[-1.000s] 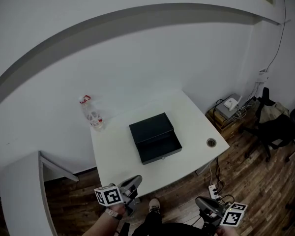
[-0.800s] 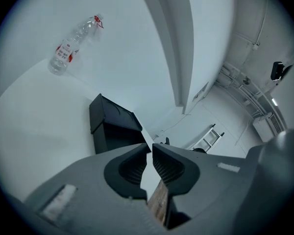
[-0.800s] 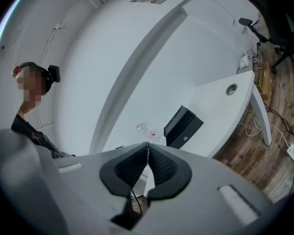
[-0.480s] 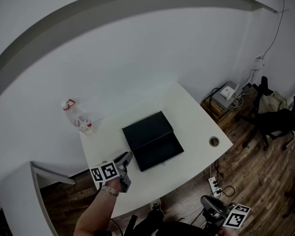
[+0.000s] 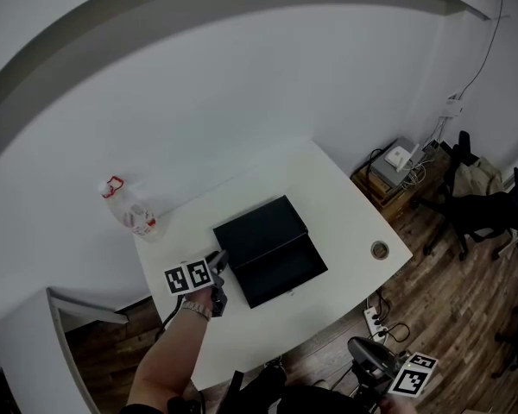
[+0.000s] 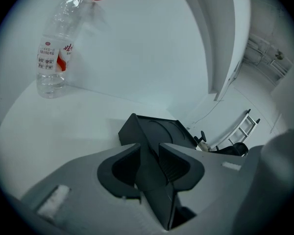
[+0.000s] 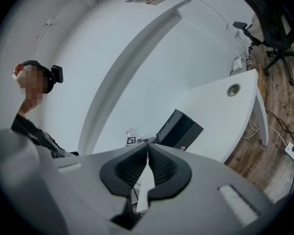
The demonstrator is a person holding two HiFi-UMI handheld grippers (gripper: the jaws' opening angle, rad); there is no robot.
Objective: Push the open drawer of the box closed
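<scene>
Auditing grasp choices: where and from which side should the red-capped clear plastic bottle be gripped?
Probably round the labelled middle of the clear plastic bottle, coming level from the front of the white table: it stands upright, its body is straight there, and the wall rises behind it.

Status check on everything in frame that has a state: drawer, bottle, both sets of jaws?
Drawer: open, pulled out of the black box.
Bottle: upright on the table.
Left gripper: jaws opening, box corner in the gap.
Right gripper: jaws shut, empty.
</scene>
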